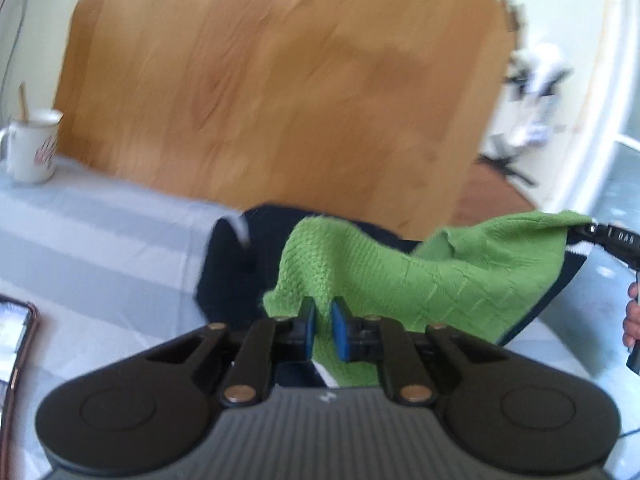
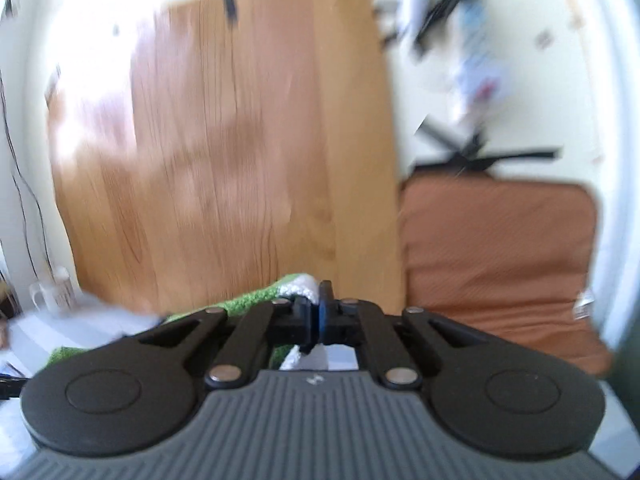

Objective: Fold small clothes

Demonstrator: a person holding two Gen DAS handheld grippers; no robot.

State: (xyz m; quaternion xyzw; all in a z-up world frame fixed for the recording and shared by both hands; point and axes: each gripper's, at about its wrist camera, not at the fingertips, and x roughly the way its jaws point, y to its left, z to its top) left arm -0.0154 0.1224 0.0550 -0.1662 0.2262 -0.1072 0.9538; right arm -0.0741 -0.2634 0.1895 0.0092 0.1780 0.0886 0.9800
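A small green knitted garment [image 1: 432, 276] with a white-striped edge hangs lifted between both grippers, above a dark navy garment [image 1: 236, 264] lying on the grey striped tablecloth [image 1: 100, 240]. My left gripper [image 1: 323, 322] is shut on the green garment's near corner, cloth between the blue pads. My right gripper [image 2: 316, 312] is shut on the garment's other corner [image 2: 256, 296]; it also shows in the left wrist view [image 1: 612, 240] at the right edge, holding the cloth up.
A white mug [image 1: 34, 148] with a stick in it stands at the table's far left. A phone [image 1: 16, 340] lies at the left edge. A wooden panel [image 1: 280, 80] stands behind the table. An orange cushion [image 2: 496, 264] lies right of it.
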